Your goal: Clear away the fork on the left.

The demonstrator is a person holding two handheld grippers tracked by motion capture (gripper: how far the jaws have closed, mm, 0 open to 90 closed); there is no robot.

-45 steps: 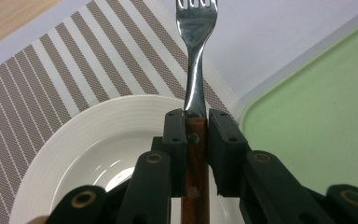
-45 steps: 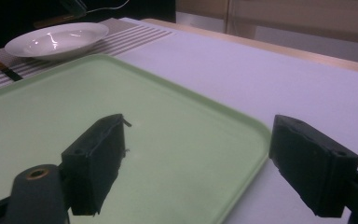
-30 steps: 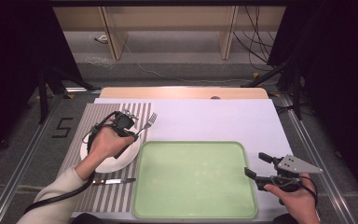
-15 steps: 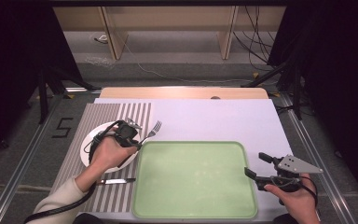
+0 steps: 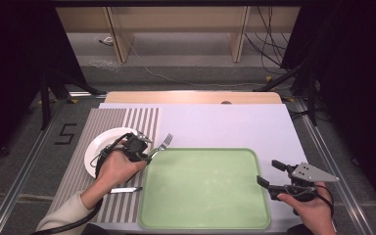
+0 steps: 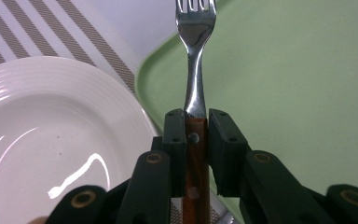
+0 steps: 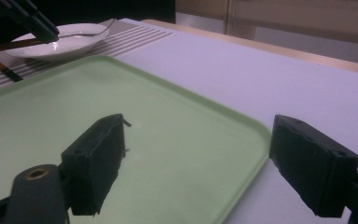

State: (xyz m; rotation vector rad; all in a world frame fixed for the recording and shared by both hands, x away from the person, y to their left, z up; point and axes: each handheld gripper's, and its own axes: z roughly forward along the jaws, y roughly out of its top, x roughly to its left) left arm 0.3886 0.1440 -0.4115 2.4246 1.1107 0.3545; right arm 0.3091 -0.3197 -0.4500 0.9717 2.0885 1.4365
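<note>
My left gripper [image 5: 144, 152] is shut on the wooden handle of a fork [image 6: 195, 70], whose metal tines [image 5: 165, 142] point toward the far right above the corner of the green tray [image 5: 205, 191]. It hovers over the right rim of a white plate [image 5: 99, 147], which lies on a striped placemat [image 5: 107, 127]. In the left gripper view the pads [image 6: 175, 135] press on the handle from both sides. My right gripper [image 5: 270, 174] stands open at the tray's right edge, nothing between its fingers [image 7: 95, 158]. The fork [image 7: 81, 33] and left gripper [image 7: 46, 30] show far off in the right gripper view.
A knife [image 5: 122, 189] with a wooden handle lies on the placemat near the tray's left edge, also visible as the knife [image 7: 0, 69] in the right gripper view. A pale cloth [image 5: 225, 125] covers the table beyond the tray. Wooden shelving stands behind the table.
My left hand has carried the fork toward the near right, from over the plate to the plate's right rim by the tray corner. The right gripper has stayed still.
</note>
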